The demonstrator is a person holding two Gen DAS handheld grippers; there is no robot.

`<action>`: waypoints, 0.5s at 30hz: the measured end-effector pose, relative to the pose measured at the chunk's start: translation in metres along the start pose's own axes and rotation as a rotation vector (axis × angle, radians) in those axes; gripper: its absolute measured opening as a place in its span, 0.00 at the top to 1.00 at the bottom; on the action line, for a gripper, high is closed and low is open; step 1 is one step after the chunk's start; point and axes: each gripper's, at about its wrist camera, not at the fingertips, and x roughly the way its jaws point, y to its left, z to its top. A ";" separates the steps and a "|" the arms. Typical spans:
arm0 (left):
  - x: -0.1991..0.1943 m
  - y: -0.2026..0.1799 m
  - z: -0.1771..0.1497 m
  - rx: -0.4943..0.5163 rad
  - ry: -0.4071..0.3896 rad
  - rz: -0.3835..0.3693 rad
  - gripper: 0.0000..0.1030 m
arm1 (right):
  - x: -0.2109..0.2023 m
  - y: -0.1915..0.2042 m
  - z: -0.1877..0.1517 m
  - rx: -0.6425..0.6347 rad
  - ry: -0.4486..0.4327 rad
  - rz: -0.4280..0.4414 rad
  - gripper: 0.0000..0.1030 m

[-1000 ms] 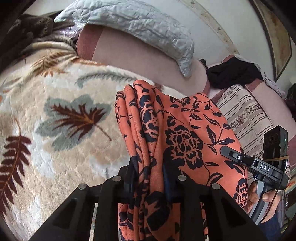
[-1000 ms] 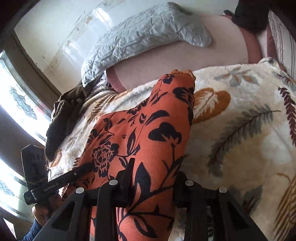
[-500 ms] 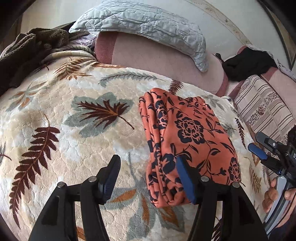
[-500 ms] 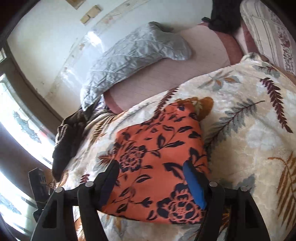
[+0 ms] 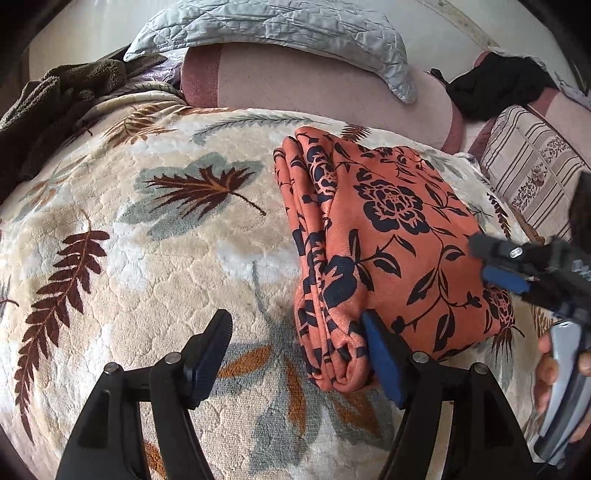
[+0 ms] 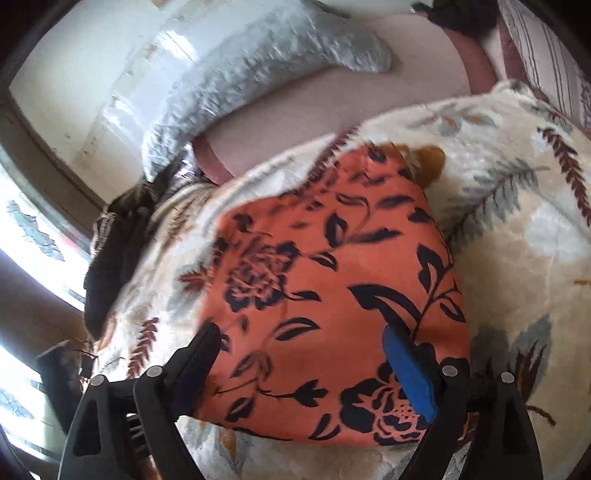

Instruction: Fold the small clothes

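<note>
An orange garment with a dark floral print [image 5: 388, 236] lies folded into a thick rectangle on a cream leaf-patterned blanket [image 5: 147, 258]. It also shows in the right wrist view [image 6: 325, 295]. My left gripper [image 5: 299, 354] is open at the garment's near left corner, its right pad beside the folded edge. My right gripper [image 6: 314, 369] is open just above the garment's near edge, holding nothing. The right gripper also shows at the right edge of the left wrist view [image 5: 517, 269], over the garment's right side.
A grey quilted pillow [image 5: 295, 29] and a pink cushion [image 5: 314, 88] lie behind the blanket. Dark clothes [image 5: 495, 85] sit at the back right, a brown towel [image 5: 55, 96] at the back left. A striped pillow [image 5: 532, 170] is at the right.
Both grippers let go of the folded garment and opened; it now lies flat on the blanket. Both grippers drew back toward its near edge.
</note>
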 end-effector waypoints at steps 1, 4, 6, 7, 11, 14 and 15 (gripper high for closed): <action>-0.002 0.000 0.000 0.001 0.001 -0.004 0.30 | 0.012 -0.007 -0.001 0.041 0.054 -0.010 0.11; -0.008 0.000 0.000 0.010 -0.015 0.006 0.29 | -0.005 0.006 0.009 0.009 -0.017 0.026 0.10; -0.009 0.000 0.000 0.014 -0.017 0.013 0.29 | -0.013 0.015 0.025 -0.006 -0.062 0.036 0.10; -0.009 0.000 0.001 0.013 -0.018 0.014 0.29 | -0.010 0.017 0.035 -0.005 -0.070 0.036 0.10; -0.010 -0.001 0.002 0.024 -0.021 0.022 0.29 | 0.036 -0.006 0.071 0.087 -0.020 -0.055 0.10; -0.017 -0.001 0.000 0.034 -0.020 0.039 0.28 | 0.033 -0.008 0.068 0.110 -0.042 -0.042 0.10; -0.022 -0.001 -0.002 0.040 -0.031 0.044 0.28 | 0.020 0.000 0.061 0.093 -0.065 -0.017 0.10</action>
